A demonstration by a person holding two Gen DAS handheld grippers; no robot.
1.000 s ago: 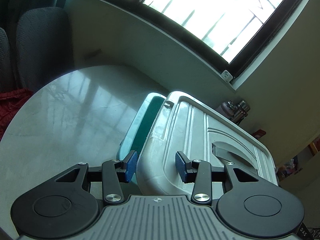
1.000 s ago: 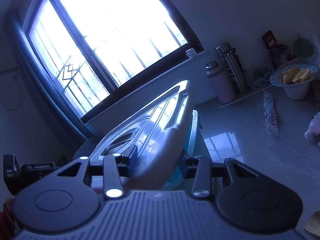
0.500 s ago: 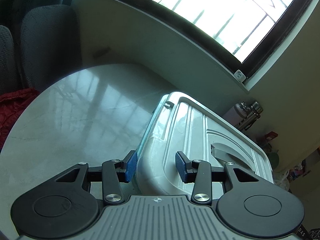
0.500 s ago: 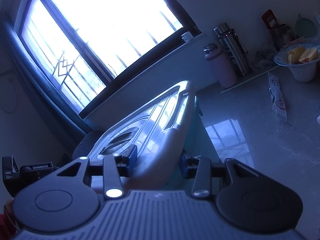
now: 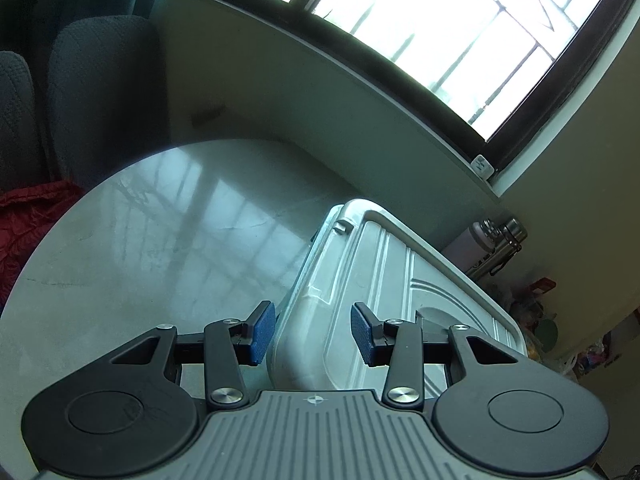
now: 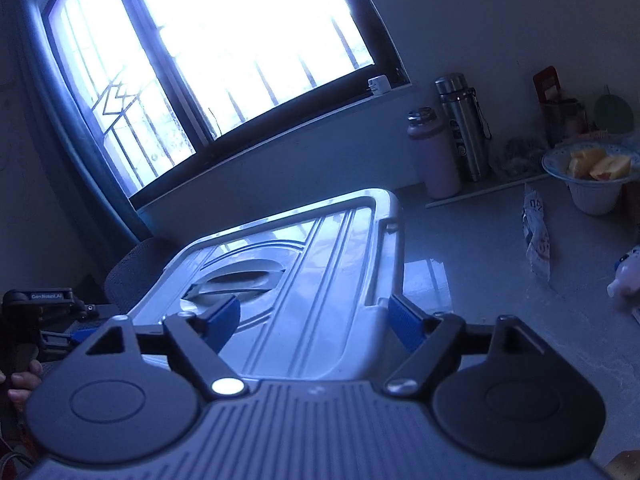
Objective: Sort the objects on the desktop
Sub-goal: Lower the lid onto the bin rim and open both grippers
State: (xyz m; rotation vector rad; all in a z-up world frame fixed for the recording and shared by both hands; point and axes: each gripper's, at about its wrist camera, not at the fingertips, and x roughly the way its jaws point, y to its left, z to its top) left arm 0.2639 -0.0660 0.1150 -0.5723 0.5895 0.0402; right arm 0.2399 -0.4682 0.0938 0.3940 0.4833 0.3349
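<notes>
Glossy pale table (image 5: 168,248) beneath a barred window (image 5: 440,20).

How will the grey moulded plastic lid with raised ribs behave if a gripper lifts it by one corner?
The grey moulded plastic lid probably stays fairly stiff, given its ribs. Its glossy surface may slip between pads. Broad and held off-centre, it would likely droop.

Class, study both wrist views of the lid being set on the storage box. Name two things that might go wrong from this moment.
1. The right gripper is opening, its pads off the white lid, while the left gripper grips one corner; the lid may twist or sit askew if not seated.
2. The snack packet and small toy lie near the right gripper; pulling back carelessly might knock them.
</notes>
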